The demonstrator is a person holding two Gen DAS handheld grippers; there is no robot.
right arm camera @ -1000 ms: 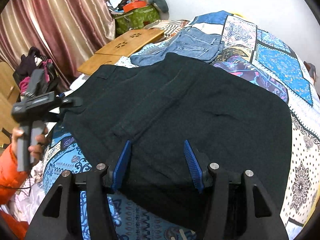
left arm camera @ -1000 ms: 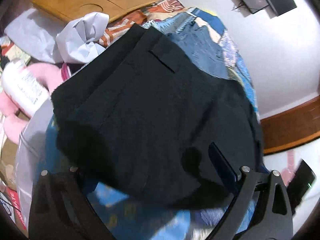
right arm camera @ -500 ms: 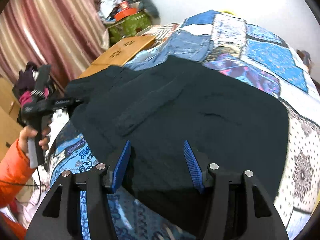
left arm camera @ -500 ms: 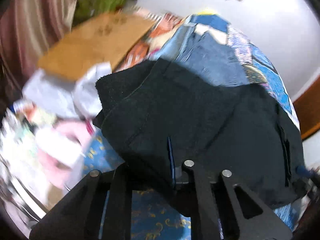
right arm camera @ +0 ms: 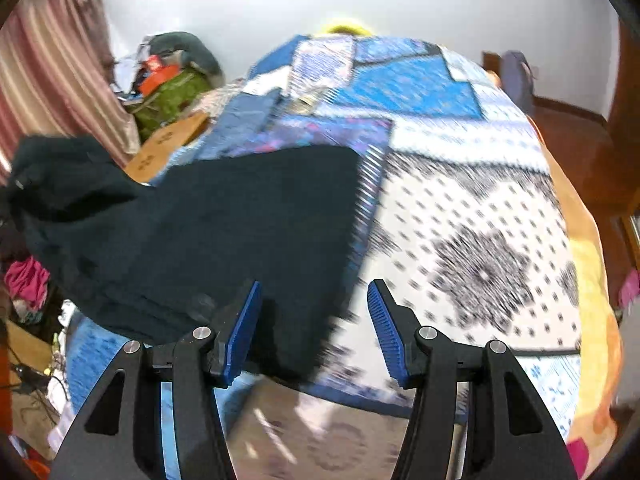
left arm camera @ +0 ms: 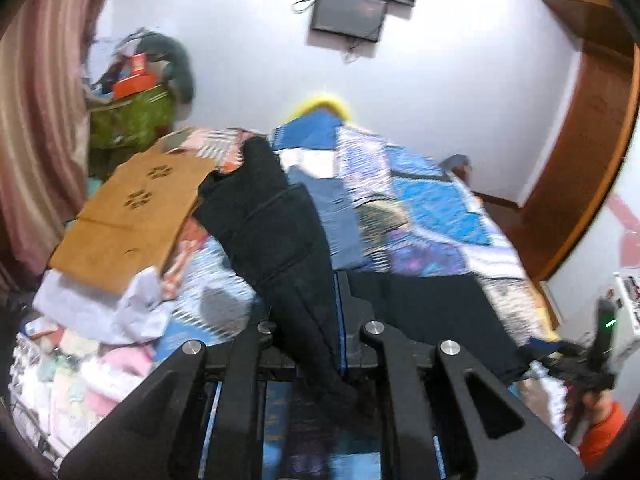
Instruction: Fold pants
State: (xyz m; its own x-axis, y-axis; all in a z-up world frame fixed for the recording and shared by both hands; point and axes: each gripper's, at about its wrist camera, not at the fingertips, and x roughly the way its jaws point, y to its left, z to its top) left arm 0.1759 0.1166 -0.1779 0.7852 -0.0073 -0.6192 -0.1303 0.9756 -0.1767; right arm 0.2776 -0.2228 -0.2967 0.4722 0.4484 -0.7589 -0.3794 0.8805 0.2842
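The black pants are spread on the patchwork quilt, one end pinched and raised by the left gripper, whose jaws are clenched on a bunched ridge of cloth, presumably so that it can be carried over the flat remainder as a fold. The right gripper is held spread and empty just above the near edge of the pants, where a second corner could be taken. Blue jeans are seen lying beyond, apart from the fold
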